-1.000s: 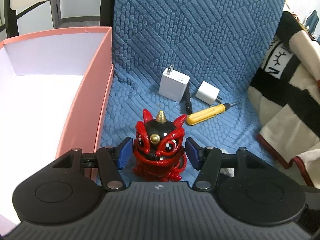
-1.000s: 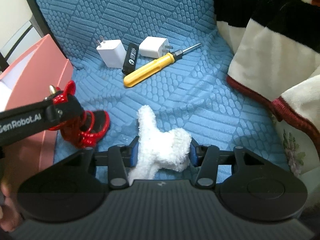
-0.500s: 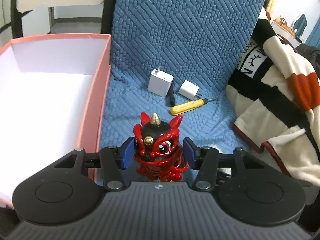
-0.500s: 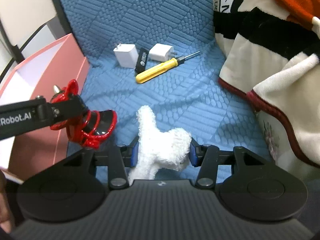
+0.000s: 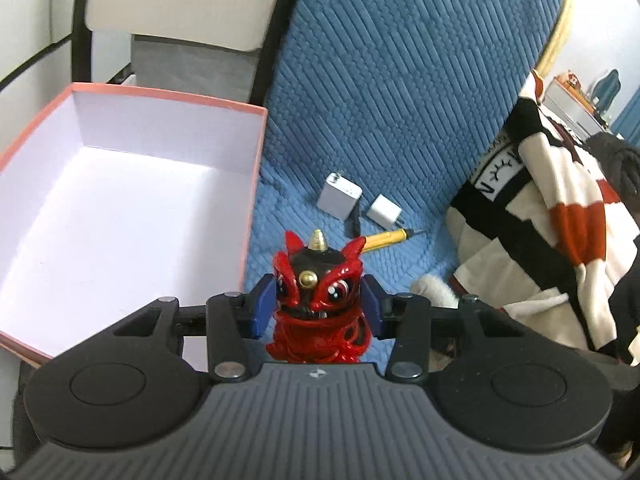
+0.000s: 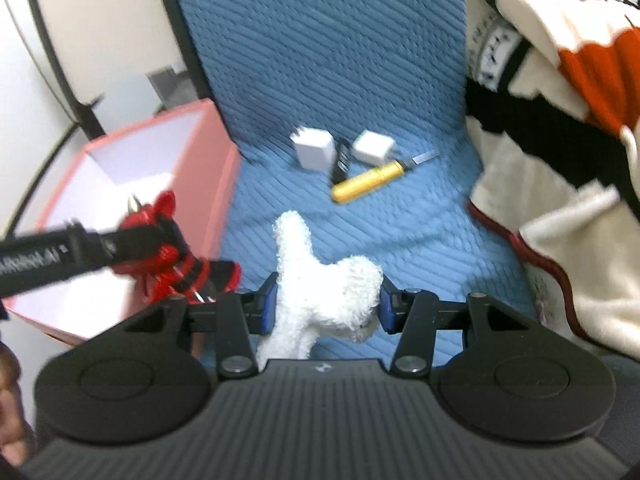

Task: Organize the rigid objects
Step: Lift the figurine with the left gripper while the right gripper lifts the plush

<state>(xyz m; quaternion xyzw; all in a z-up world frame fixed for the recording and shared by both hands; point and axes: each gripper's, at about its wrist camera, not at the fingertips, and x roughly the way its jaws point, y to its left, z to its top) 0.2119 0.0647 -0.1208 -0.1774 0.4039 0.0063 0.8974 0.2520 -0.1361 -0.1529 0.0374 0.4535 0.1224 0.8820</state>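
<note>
So the left gripper (image 5: 319,307) has its blue pads clamped on either side of a shiny red lion figurine (image 5: 318,300), the one with the gold horn, held upright in the air just right of the pink box (image 5: 252,184). The box is open, white inside, sitting at the left edge of the blue quilted cover (image 5: 400,100).

The right gripper (image 6: 325,303) is squeezed onto a fluffy white plush toy (image 6: 320,284), lifted up, with the figurine visible off to its left.

Farther back on the cover there's a little cluster: a big white charger (image 5: 339,202), a smaller white charger (image 5: 384,216), a black stick-like thing (image 6: 341,160) between them, and a yellow screwdriver (image 6: 370,187) lying just in front. A striped black, cream and orange blanket (image 5: 560,260) is heaped on the right.
</note>
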